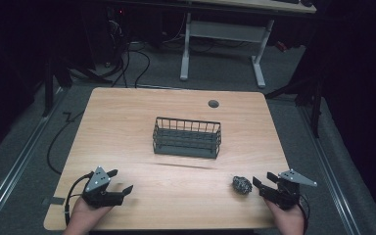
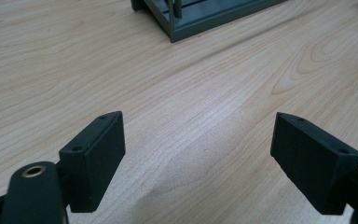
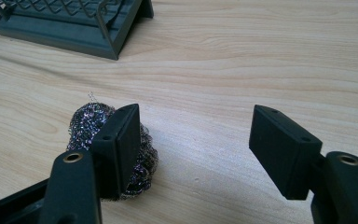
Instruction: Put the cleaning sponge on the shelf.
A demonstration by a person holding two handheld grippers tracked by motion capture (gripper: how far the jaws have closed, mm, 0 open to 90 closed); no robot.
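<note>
Crumpled metallic scouring ball (image 3: 86, 126), dark and glinting; both grippers (image 1: 118, 181) (image 1: 265, 180) gape wide, empty

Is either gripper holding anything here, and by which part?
Nothing is held. Both the left gripper and right gripper are open; the scouring ball lies on the table beside the right one.

A dark wire basket (image 1: 187, 137) stands mid-way on the light wooden worktop (image 1: 127, 122). A crumpled metal scouring ball (image 1: 242, 185) lies nearer, to its right, just left of the right tool (image 1: 263, 186); the left tool (image 1: 121, 181) sits near-left.
</note>
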